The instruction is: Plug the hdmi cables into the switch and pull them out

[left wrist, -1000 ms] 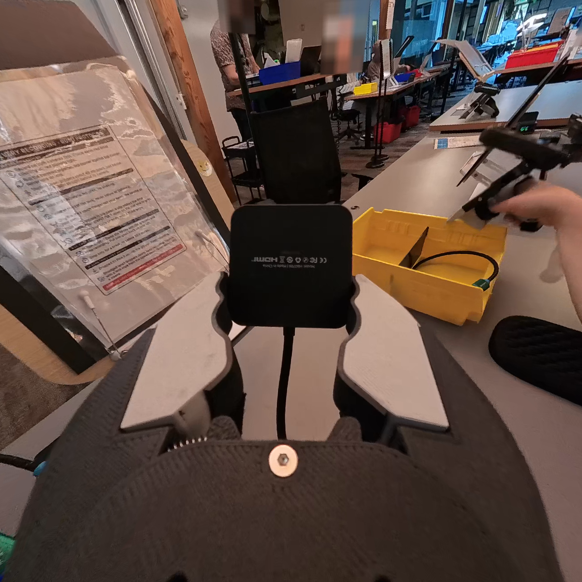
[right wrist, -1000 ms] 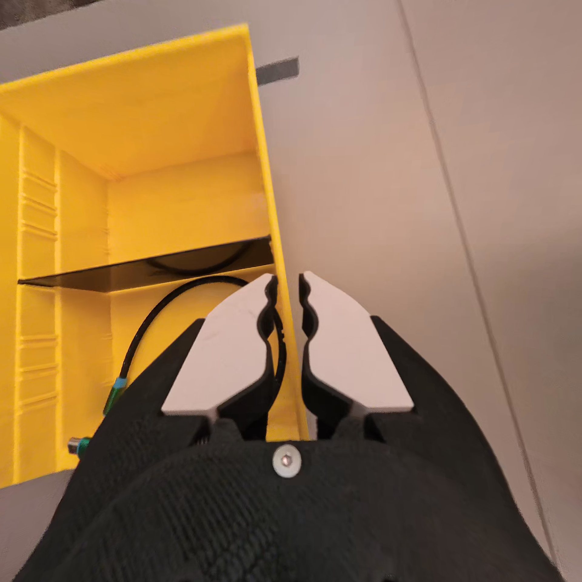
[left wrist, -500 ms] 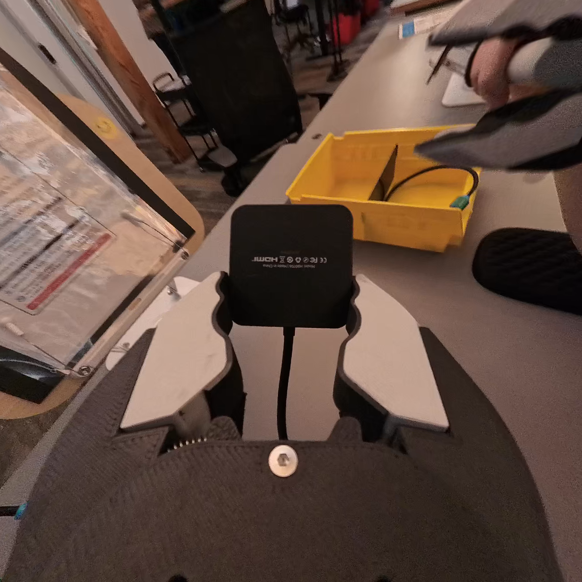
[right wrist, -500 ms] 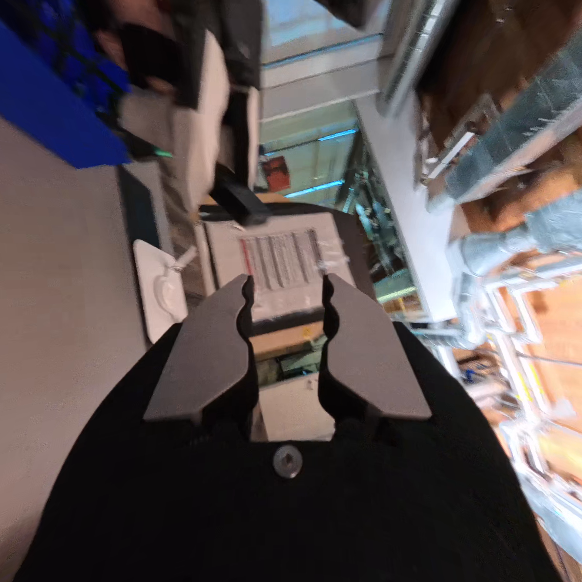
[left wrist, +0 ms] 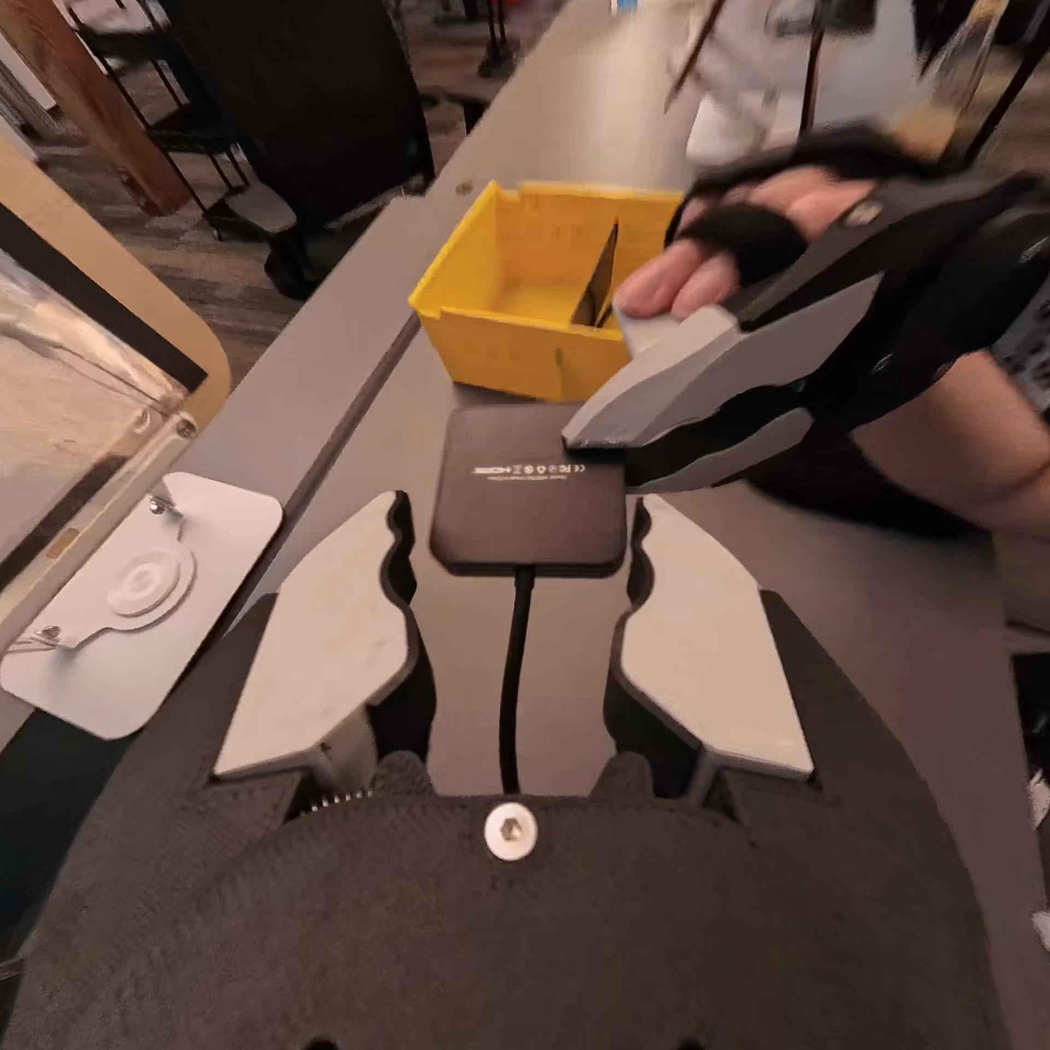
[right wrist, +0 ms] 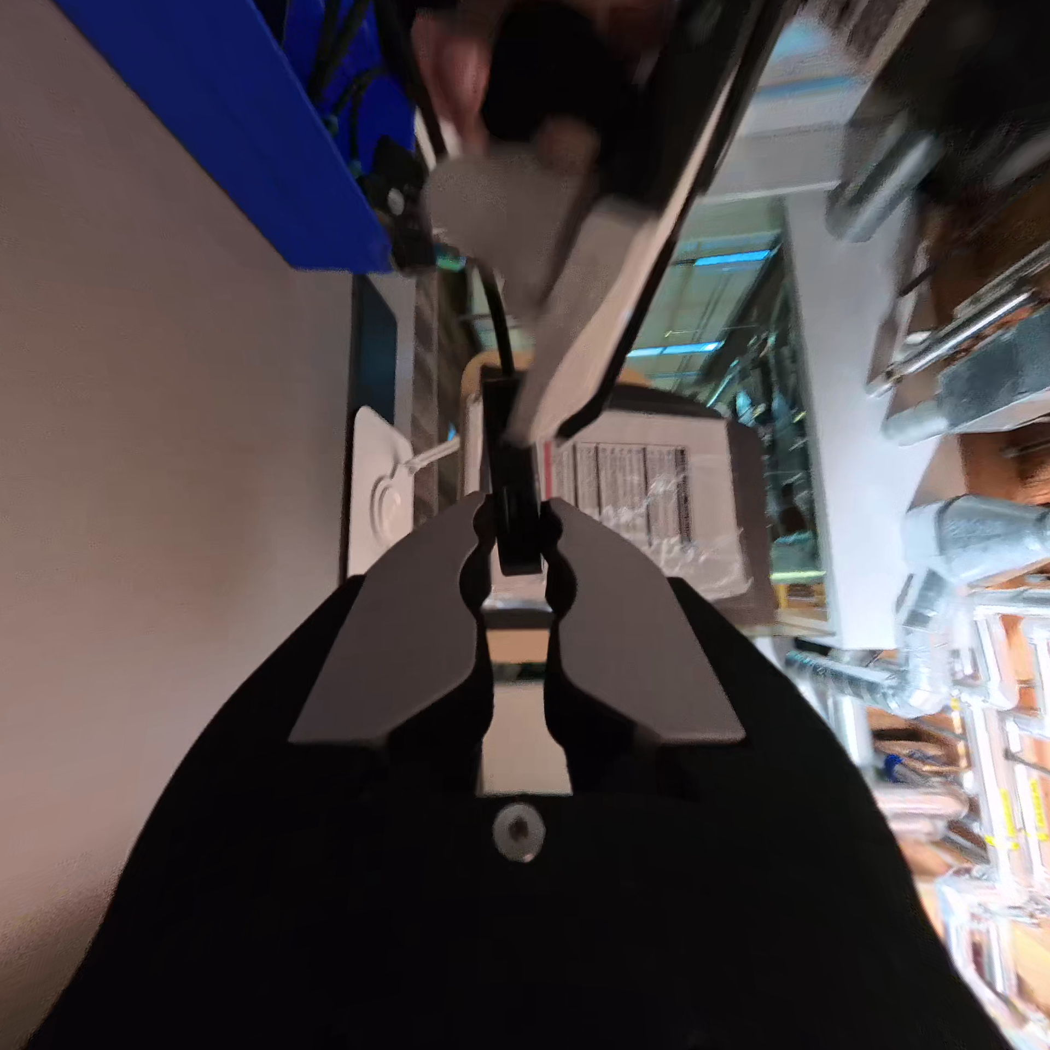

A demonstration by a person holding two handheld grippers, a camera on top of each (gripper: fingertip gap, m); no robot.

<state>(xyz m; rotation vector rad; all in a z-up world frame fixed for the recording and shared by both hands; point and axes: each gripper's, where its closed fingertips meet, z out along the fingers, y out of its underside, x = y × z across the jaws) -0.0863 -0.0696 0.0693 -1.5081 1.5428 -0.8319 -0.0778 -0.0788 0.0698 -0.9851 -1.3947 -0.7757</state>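
The black square HDMI switch (left wrist: pixel 528 528) lies flat, low over the grey table, with its black cord (left wrist: pixel 514 653) running back between my left fingers. My left gripper (left wrist: pixel 517 503) is open; its fingertips flank the switch's near end with a small gap on each side. My right gripper (left wrist: pixel 596 454) comes in from the right and is shut on the switch's far right corner. In the right wrist view the right gripper (right wrist: pixel 514 505) clamps the switch (right wrist: pixel 511 454) edge-on, and a left finger (right wrist: pixel 585 341) shows beyond it. The HDMI cables are hidden.
A yellow divided bin (left wrist: pixel 500 352) stands just beyond the switch. A white base plate (left wrist: pixel 130 596) of a sign stand lies at the left table edge. A blue bin (right wrist: pixel 227 113) shows in the right wrist view. A person's hand (left wrist: pixel 682 278) holds the right gripper.
My right gripper left the yellow bin, swung over and shut on the switch's corner. My left gripper opened off the switch, which now sits lower and farther forward.
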